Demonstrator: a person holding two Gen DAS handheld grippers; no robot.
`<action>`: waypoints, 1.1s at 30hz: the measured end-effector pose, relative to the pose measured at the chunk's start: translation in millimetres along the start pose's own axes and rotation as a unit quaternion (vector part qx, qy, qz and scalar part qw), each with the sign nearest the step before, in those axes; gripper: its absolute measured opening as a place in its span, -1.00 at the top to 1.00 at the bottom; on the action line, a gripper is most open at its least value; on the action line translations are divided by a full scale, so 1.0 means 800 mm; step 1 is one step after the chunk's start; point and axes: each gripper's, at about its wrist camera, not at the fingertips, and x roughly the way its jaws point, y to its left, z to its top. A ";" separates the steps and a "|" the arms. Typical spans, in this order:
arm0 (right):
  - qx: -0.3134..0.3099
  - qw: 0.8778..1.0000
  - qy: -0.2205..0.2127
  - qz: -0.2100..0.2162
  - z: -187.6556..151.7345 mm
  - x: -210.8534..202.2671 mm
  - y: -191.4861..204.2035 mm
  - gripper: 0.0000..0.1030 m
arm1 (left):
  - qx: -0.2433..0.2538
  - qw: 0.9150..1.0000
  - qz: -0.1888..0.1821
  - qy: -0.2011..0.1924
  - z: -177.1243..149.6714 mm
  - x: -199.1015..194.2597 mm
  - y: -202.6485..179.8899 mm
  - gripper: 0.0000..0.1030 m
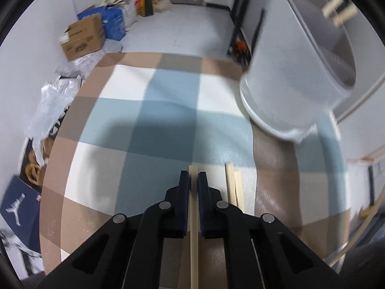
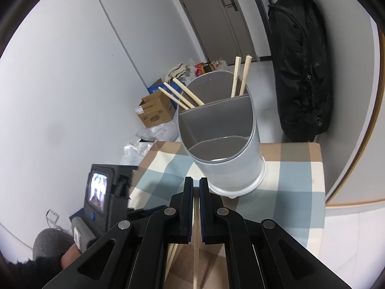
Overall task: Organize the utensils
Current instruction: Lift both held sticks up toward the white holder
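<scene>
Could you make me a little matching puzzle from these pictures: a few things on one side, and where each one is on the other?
Things
1. left hand-held gripper
2. grey holder
3. black bag
4. loose chopsticks

Places or states
A. hanging by the wall behind the table
B. lying flat on the checked cloth
C. closed around a single chopstick
D. standing on the table with chopsticks in its back compartment

Pairs: 1-C, 2-D, 3-A, 4-B

No words can be read. The dark blue box point(image 1: 18, 207), at 8 o'clock in the left wrist view, carries a white Jordan jumping-man logo point(image 1: 15, 212).
</scene>
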 end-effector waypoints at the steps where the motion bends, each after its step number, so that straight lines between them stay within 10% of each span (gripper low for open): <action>1: 0.000 1.000 -0.001 0.000 0.000 -0.001 0.000 0.92 | -0.007 1.000 -0.004 -0.010 0.003 -0.004 0.001 0.94; 12: -0.007 0.999 -0.053 -0.006 0.005 -0.036 0.017 0.92 | -0.030 0.982 -0.075 -0.171 0.005 -0.099 0.006 0.95; 33: -0.033 0.991 -0.127 -0.016 0.051 -0.097 0.048 0.92 | -0.004 0.954 -0.140 -0.265 0.042 -0.215 -0.010 0.95</action>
